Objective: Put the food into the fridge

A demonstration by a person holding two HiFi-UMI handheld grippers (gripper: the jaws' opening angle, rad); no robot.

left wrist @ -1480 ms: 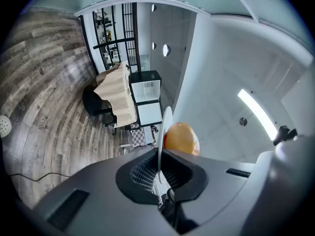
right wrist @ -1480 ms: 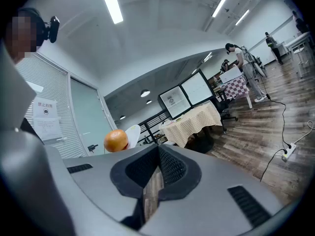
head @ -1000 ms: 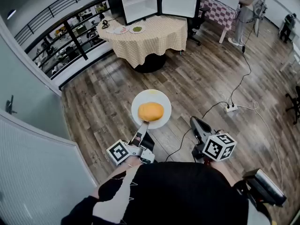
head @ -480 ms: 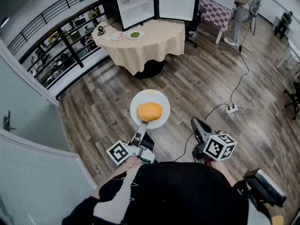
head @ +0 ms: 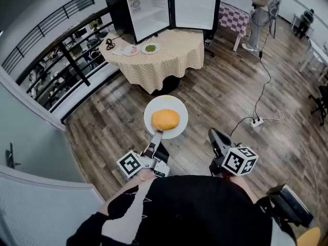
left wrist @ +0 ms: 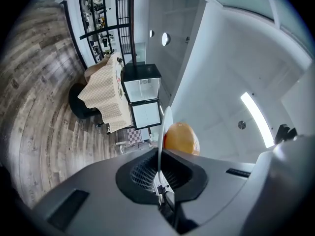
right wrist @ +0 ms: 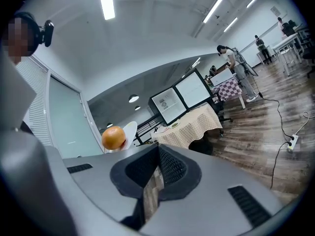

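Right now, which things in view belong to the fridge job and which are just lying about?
Job: orange food on white plate, its rim clamped in left gripper; open fridge; green-food plate and second plate on round table.
Lying about: power strip, cable, checked side table, person beside it.

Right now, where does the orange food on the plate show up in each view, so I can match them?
Head view: orange food at centre, on the white plate.
Left gripper view: just right of centre, above the jaws.
Right gripper view: left of centre.
Shared landmark: the open fridge, seen in all three.
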